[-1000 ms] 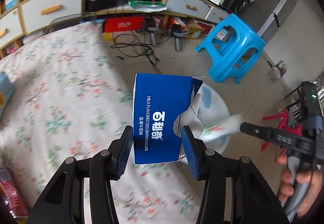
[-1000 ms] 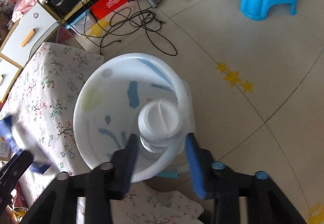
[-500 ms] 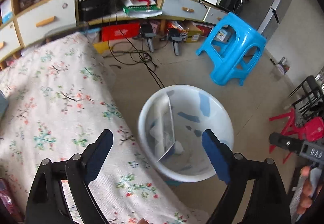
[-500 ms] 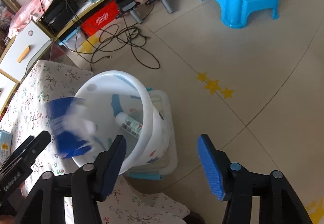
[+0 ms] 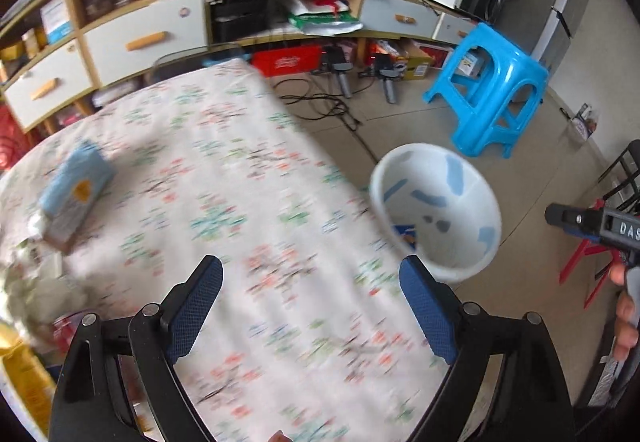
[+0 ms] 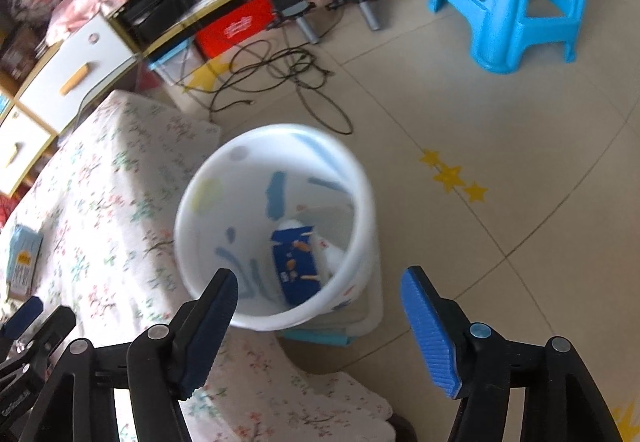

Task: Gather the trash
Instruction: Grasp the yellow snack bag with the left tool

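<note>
A white bin (image 6: 276,226) with blue marks stands on the floor beside the floral-cloth table (image 6: 104,210). A blue biscuit box (image 6: 296,266) and a white bottle lie inside it. My right gripper (image 6: 320,326) is open and empty above the bin's near rim. My left gripper (image 5: 312,306) is open and empty over the table (image 5: 240,202), with the bin (image 5: 436,218) to its right. A light blue tissue pack (image 5: 76,194) lies on the table at the left. Wrappers and crumpled trash (image 5: 40,302) lie at the table's left edge.
A blue plastic stool (image 5: 492,90) stands on the tiled floor behind the bin. Black cables (image 6: 280,78) lie on the floor before a low cabinet (image 5: 140,38) with drawers. A red rack (image 5: 588,266) stands at the far right.
My left gripper opened and dropped the blue box into the bin, then swung left over the table. My right gripper opened, dropped the white bottle in, and drew back.
</note>
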`<state>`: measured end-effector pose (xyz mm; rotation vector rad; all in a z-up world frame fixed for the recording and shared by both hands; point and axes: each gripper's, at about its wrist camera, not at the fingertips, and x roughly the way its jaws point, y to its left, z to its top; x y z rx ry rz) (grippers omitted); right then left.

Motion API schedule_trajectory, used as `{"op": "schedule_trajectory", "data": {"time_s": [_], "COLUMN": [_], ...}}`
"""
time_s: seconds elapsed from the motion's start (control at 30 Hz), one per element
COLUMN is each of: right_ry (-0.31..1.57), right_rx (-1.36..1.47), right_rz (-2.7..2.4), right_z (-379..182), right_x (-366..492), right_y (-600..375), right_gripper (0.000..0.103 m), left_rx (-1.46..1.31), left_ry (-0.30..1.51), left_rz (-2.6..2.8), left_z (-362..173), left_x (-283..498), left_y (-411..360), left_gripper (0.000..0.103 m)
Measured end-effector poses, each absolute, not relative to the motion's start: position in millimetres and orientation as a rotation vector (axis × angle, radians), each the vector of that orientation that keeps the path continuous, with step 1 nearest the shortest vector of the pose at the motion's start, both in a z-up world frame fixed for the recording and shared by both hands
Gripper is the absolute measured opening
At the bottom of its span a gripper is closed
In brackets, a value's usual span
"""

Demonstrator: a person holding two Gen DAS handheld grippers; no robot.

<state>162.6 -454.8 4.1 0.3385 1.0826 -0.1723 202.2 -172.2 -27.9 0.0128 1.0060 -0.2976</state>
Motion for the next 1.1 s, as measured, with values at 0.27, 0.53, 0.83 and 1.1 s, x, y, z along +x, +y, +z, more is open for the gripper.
{"op": "schedule_trajectory", "data": {"time_s": [0.27,0.53,0.83,1.1], "right_ry": [1.089,1.131,1.179,1.205], "right_rx": [0.27,0.241,0.132,0.077], "right_rz": [-0.096,0.004,0.064,0.093], "right_z": [8.8,-0.1,-14.7,-24.7], "right_x": [168.1,172.1,182.0,184.3], "right_y": [-398.7,-336.2,-272.1,-237.2], "right_gripper": [0.078,0.081,0.081,0.082], "left_rx": [-0.015,-0.116,-0.296,-0.4], "left_ry": [1.031,1.065,1.077,1.127], "left_rz": [-0.188,-0.081,-0.052,-0.122], "left_z": [-16.4,-13.2,-8.9,-22.4], "left_x": [169.8,146.7,121.9,110.8], "left_y": [-90.9,-6.4,70.0,87.4], "left_gripper": [0.092,0.092,0.092,0.085]}}
